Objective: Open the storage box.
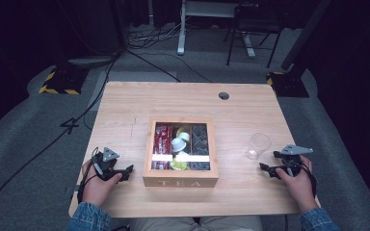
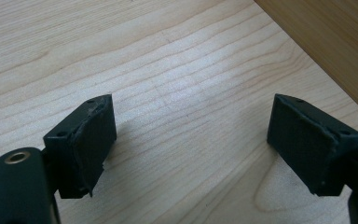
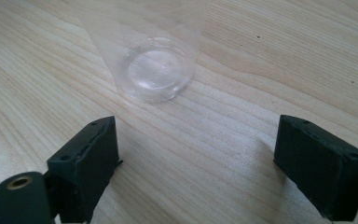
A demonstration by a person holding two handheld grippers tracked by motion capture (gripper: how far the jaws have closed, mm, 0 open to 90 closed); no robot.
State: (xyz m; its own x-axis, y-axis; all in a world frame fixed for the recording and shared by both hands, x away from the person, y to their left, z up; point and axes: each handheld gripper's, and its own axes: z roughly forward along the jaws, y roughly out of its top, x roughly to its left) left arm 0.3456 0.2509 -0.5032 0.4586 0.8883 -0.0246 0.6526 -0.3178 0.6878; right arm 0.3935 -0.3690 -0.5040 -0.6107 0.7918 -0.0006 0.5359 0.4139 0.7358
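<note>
Lining up on the cup, both hands empty.
Your right gripper [image 3: 198, 163] is sitting wide open just short of the clear plastic cup [image 3: 154, 70] standing upright right of the wooden tea box [image 1: 180, 180]; your left gripper [image 2: 191, 144] is idling open. Next, you're probably easing forward to straddle it.

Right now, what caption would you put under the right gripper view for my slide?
Open right gripper faces an upright clear plastic cup on the wooden table, nothing between its jaws.
</note>
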